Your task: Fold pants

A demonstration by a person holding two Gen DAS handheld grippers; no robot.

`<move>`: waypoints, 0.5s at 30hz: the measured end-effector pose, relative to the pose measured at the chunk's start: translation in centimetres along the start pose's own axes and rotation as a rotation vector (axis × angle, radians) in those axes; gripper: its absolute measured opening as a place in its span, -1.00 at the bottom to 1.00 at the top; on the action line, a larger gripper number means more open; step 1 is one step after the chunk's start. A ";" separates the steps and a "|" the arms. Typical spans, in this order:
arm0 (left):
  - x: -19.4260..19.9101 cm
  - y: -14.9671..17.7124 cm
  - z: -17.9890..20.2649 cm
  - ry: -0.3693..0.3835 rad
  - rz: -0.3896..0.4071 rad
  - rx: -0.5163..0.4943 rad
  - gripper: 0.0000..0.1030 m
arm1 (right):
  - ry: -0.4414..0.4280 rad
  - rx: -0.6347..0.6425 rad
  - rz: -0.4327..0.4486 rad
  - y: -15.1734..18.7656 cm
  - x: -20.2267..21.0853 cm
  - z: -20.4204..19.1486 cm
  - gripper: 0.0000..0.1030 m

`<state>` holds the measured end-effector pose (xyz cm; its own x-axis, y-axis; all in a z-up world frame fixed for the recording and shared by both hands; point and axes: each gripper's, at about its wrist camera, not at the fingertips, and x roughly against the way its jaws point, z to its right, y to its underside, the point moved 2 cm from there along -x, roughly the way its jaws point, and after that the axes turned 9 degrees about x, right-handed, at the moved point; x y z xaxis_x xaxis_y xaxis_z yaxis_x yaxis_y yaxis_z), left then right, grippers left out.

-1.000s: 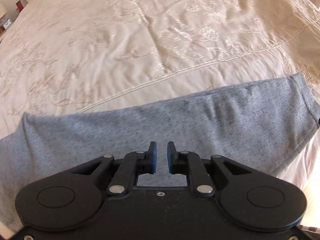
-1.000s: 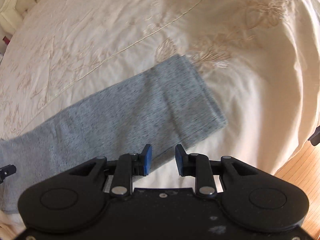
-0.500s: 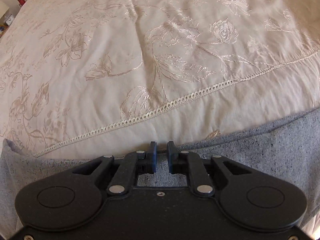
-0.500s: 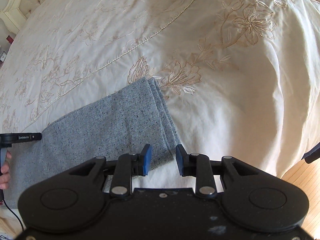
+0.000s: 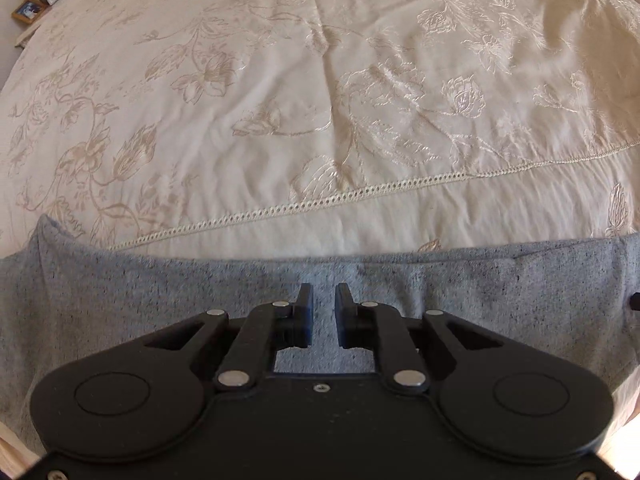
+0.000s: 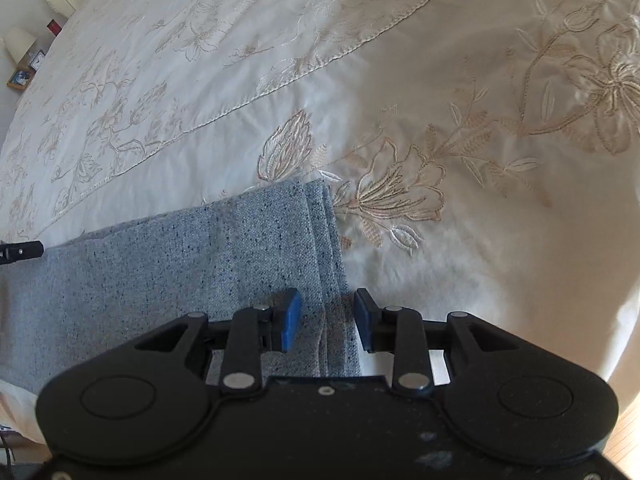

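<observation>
The left tool, filling the bottom of its frame, is matte black plastic: 2 rounded lobes each marked with an embossed circle, linkage bars pinned by silver rivets, 1 small screw at centre, and dark blue pads. The right tool has the same build, with brighter blue pads, pale specks and scuffs on its lower body, and corner screws.

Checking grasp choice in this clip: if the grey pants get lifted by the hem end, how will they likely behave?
Probably floppy: the grey pants lie flat, following the bedspread. Stacked layers at the hem may slip apart unless pinched together. The right hand-held gripper, jaws just opening, straddles that edge without pressing; the knit looks light.
</observation>
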<state>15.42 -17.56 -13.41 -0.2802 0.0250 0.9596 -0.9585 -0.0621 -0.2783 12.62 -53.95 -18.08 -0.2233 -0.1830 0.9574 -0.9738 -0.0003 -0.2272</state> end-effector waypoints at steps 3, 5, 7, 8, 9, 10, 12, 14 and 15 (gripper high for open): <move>0.1 1.5 -0.7 -0.013 -0.028 0.006 -0.60 | -0.086 -0.033 -0.022 -0.3 -1.0 1.2 -0.17; -0.1 2.1 -1.0 -0.028 -0.042 0.000 -0.60 | -0.157 -0.094 -0.025 -0.3 -1.6 2.4 -0.08; -0.1 2.7 -1.2 -0.035 -0.054 -0.003 -0.60 | -0.222 -0.145 -0.032 -0.5 -2.3 3.5 -0.05; 0.0 3.0 -1.2 -0.033 -0.058 -0.004 -0.60 | -0.248 -0.146 -0.039 -0.7 -2.6 3.8 -0.05; 0.1 3.2 -1.2 -0.031 -0.061 -0.004 -0.60 | -0.268 -0.128 -0.047 -1.0 -2.9 3.9 -0.05; 0.1 3.4 -1.1 -0.027 -0.063 -0.006 -0.60 | -0.287 -0.090 -0.052 -1.3 -3.1 3.8 -0.03; 0.1 3.5 -0.9 -0.017 -0.066 -0.011 -0.60 | -0.294 0.007 -0.060 -1.8 -3.5 3.1 -0.02; 0.0 3.7 -0.5 -0.009 -0.071 -0.021 -0.60 | -0.280 0.036 -0.067 -2.1 -3.9 2.5 0.09; -0.1 3.7 -0.3 -0.005 -0.072 -0.026 -0.60 | -0.280 0.036 -0.072 -2.2 -4.0 2.2 0.15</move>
<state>11.93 -17.50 -14.51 -0.2107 0.0237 0.9773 -0.9771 -0.0347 -0.2098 15.72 -55.41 -21.80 -0.1288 -0.4452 0.8861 -0.9835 -0.0570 -0.1716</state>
